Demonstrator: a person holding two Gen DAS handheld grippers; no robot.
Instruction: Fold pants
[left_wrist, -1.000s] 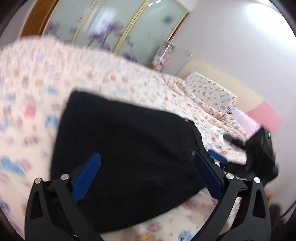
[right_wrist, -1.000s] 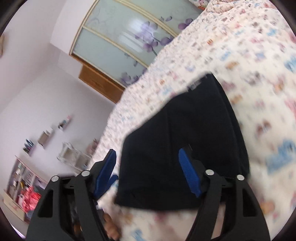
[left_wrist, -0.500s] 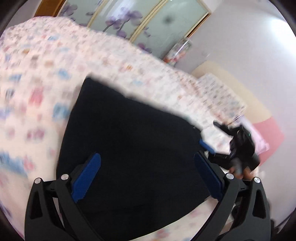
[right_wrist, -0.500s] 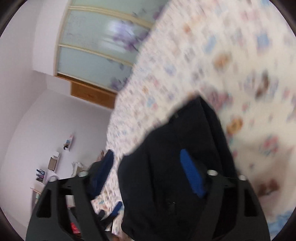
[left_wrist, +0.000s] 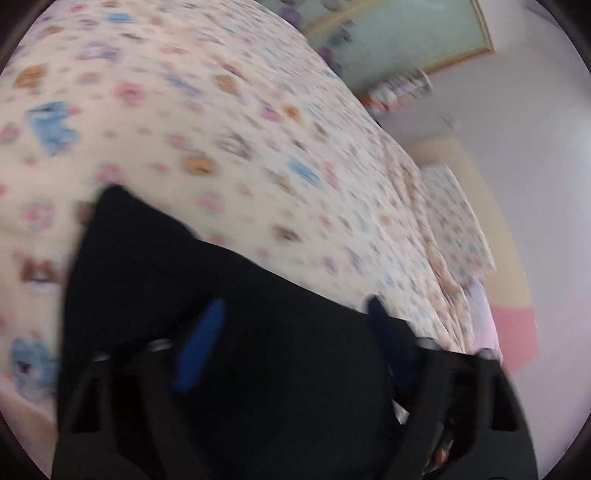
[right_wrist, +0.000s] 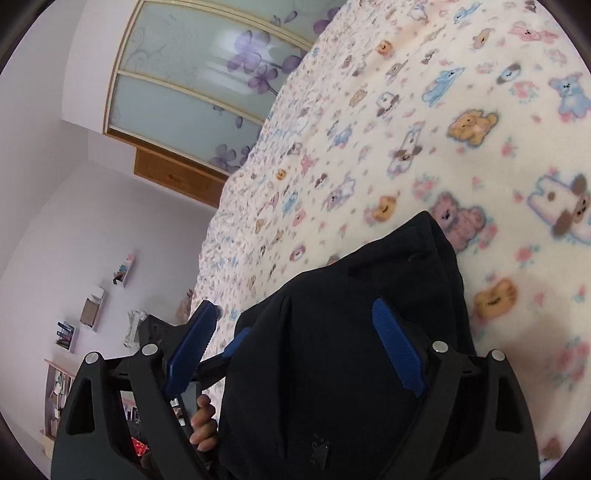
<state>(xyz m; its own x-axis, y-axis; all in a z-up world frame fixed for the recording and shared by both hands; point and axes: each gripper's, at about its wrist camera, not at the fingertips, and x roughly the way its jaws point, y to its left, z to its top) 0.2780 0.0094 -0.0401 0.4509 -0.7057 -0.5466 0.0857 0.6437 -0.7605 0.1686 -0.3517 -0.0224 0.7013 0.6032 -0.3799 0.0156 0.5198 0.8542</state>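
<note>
Lying on one bedspread (right_wrist: 480, 155), one black pants (right_wrist: 332, 369); left hand-held gripper (left_wrist: 295, 332) closing, right hand-held gripper (right_wrist: 295, 328) opening.

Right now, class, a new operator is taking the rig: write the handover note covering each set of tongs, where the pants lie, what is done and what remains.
Left tongs: jaws closing, over the black fabric pants; the blur hides whether the pads touch cloth.
Right tongs: jaws opening, nothing gripped, one pad over the pants, the other beyond their edge.
Pants: a compact folded bundle on the cream animal-print blanket.
Done: the pants are already folded into layers.
Left: probably one more fold or a tidy-up; check the edges first.
</note>
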